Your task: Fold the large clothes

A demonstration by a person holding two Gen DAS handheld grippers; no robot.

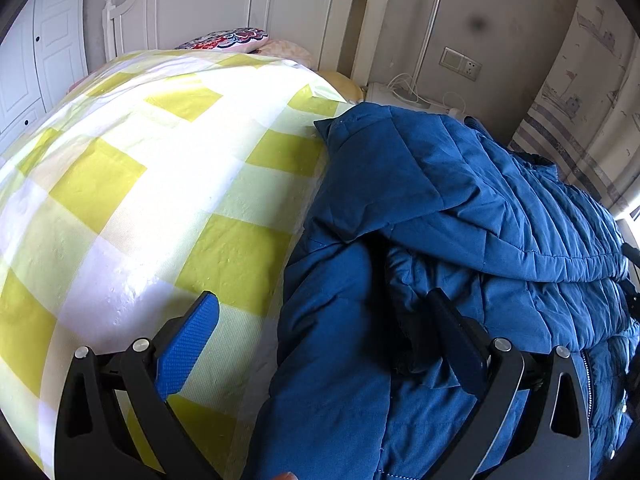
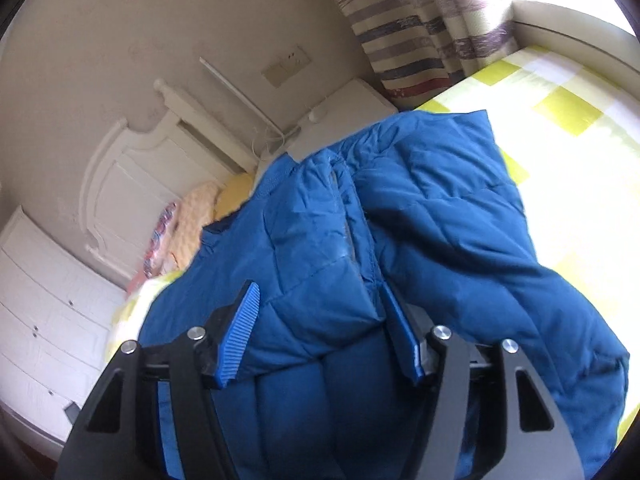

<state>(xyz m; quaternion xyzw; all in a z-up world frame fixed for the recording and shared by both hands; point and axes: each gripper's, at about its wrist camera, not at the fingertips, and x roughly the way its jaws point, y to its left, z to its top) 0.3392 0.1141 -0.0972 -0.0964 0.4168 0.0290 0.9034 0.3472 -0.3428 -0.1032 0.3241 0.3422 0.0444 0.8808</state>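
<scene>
Two tongs engaged: left gripper (image 1: 316, 340) spread wide, gripping nothing, over the blue quilted padded jacket (image 1: 460, 208) lying at 3 o'clock on the yellow-checked bedsheet (image 1: 152, 184). Right gripper (image 2: 320, 332) part-open around a jacket fold; actual pinch cannot be told. Pinch seam edges squarely, lift evenly. Lower hem cut off; sleeves indistinct.

I am counting one blue quilted jacket (image 1: 460, 208) lying on one yellow-checked bedspread (image 1: 132, 184), with two grippers working (one per hand). I am also seeing one patterned pillow (image 1: 228, 39), one wall socket plate (image 1: 460, 63) and one striped curtain (image 2: 420, 40).
</scene>
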